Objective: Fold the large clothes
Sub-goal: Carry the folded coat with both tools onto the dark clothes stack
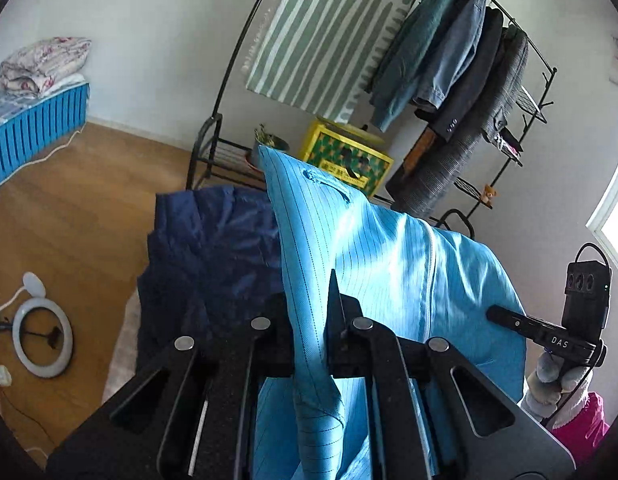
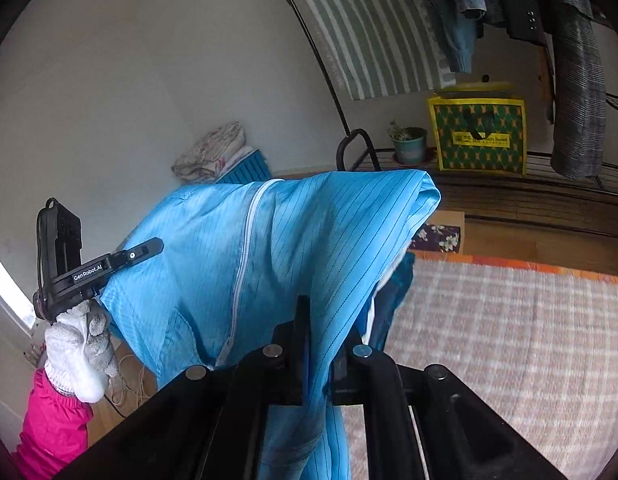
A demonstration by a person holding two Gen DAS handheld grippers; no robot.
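I hold the light blue jacket (image 1: 389,264) up in the air with both grippers, well above the checked mat (image 2: 509,320). I judge that this step is the lifting and spreading of the garment before I lay it flat for the first fold. To do it well, I think I must keep both pinches at the same height and pull them gently apart, so the cloth hangs straight and the white zipper (image 2: 245,248) runs down the middle without a twist. Then I should lower it slowly, so the bottom edge meets the mat first and no crease is trapped under it.

My left gripper (image 1: 309,320) is closed on a fold of the jacket; the cloth passes between its two fingers and rises in front of it to a peak. My right gripper (image 2: 323,344) also pinches the jacket, with the fabric draped over and ahead of its fingers. In the right wrist view my left hand (image 2: 79,344), in a white glove, is to the left, holding its gripper pointing toward the jacket. A dark blue garment (image 1: 205,256) lies below and to the left of my left gripper.
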